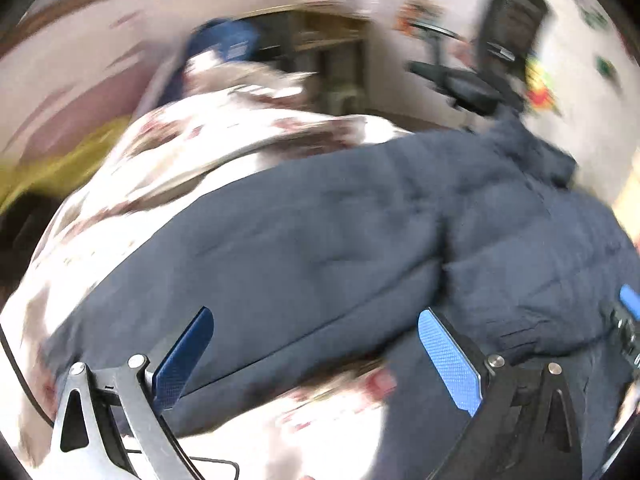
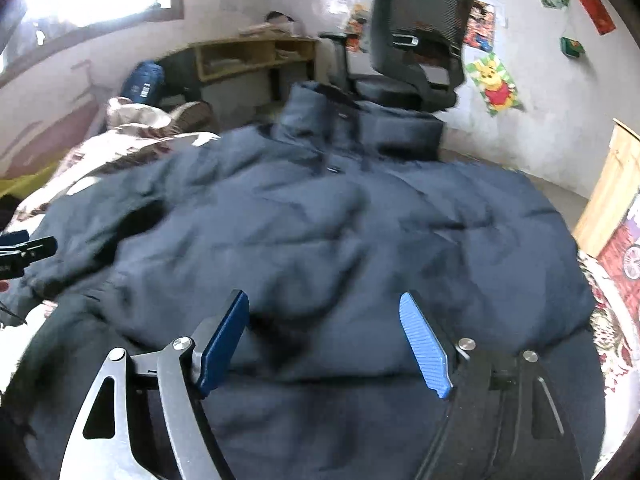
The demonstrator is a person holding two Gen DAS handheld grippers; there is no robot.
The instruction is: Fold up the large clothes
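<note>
A: Where is the navy padded jacket [image 2: 340, 220] placed?

B: It is spread on the patterned bedspread [image 1: 192, 148], directly ahead of and beneath both claws, with its collar [image 2: 360, 124] at the far end near the office chair [image 2: 420, 40].

A: How are the claws held?

B: The right gripper [image 2: 324, 336] is spread wide, nothing between its pads, and it hangs over the near hem. The left gripper [image 1: 316, 356] is likewise released, above the jacket's side panel; the left view is blurred, so contact cannot be judged.

A: What should be watched in the step in hand?

B: A grasp seems to be in preparation. The padding is thick, so a full bite of the hem should be taken low. Both layers should be caught, or only the top shell is likely to be lifted. The two grasps are best kept well apart, so the fold can be carried evenly toward the collar.
</note>
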